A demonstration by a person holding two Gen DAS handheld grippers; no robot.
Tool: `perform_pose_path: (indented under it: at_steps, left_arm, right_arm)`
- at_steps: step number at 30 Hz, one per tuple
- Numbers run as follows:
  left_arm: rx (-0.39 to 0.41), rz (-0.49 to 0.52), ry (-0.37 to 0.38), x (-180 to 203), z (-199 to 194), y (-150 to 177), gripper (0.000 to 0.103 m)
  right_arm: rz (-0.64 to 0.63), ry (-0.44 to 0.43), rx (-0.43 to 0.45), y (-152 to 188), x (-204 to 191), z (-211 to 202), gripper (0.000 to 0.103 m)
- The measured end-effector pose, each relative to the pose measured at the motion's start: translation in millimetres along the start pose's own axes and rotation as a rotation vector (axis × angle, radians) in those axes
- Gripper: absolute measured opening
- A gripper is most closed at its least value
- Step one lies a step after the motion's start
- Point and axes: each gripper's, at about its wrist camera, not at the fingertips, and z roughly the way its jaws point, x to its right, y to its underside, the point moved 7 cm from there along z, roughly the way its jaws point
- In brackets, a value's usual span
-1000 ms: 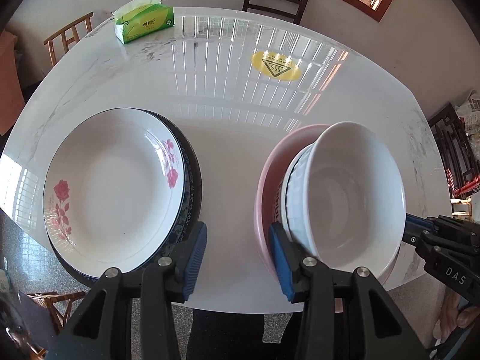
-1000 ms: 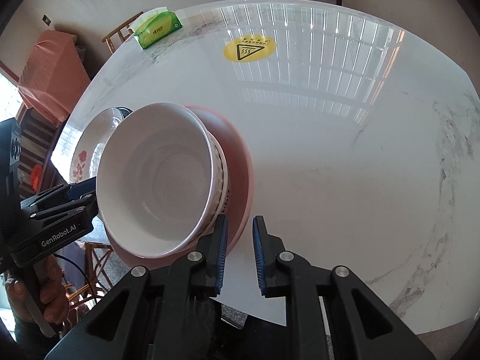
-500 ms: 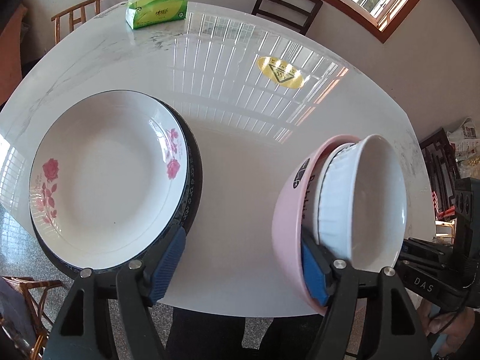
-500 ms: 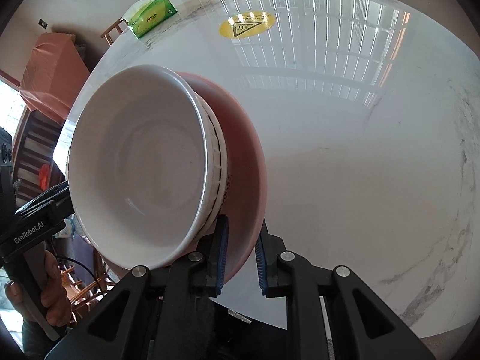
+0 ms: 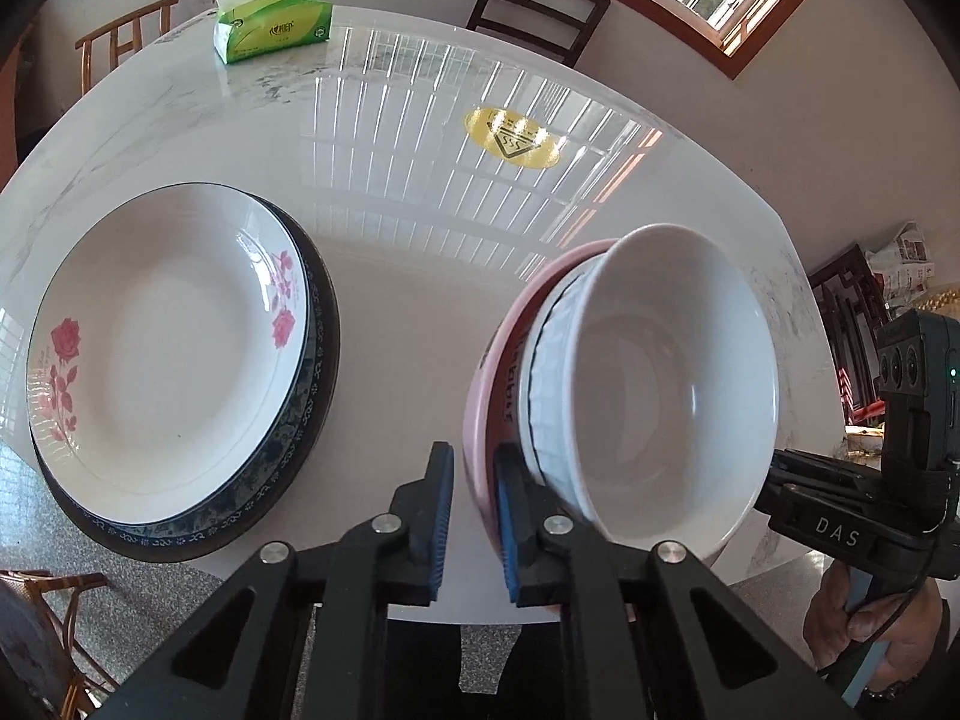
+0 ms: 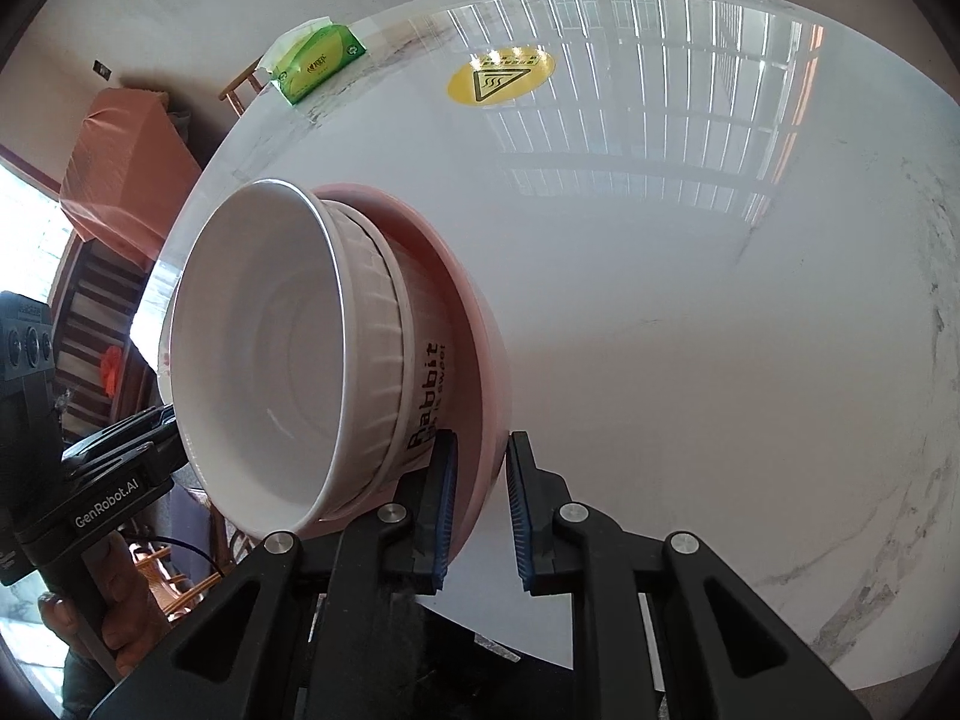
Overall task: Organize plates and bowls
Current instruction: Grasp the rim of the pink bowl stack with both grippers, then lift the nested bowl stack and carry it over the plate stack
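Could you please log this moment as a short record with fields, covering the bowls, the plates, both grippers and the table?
bowl stack: white bowl nested in ribbed bowl, inside pink bowl, tilted
left gripper: shut on pink bowl rim
right gripper: shut on pink bowl rim, opposite side
plate stack: rose plate on dark patterned plate, flat on table
table: white marble
also on table: green tissue pack, yellow sticker
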Motion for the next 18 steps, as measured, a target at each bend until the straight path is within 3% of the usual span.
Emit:
perform_pose_path:
  at_steps: [4,11,18]
  left_arm:
    - [-0.001,0.048,-0.025,2.4,1.7,-2.5,0.013]
    - [0.006,0.036,-0.021,0.4,4.7,-4.3,0.013]
    - [0.041,0.037,-0.022,4.8,1.8,-9.1,0.010]
  right_arm:
    - [0.004,0.003,-0.002,-2.8,-0.8,0.6,0.016]
    - [0.011,-0.010,-0.001,-3.3,1.7,-0.7,0.016]
    - [0.064,-0.097,-0.036,2.5,12.4,2.5,0.017]
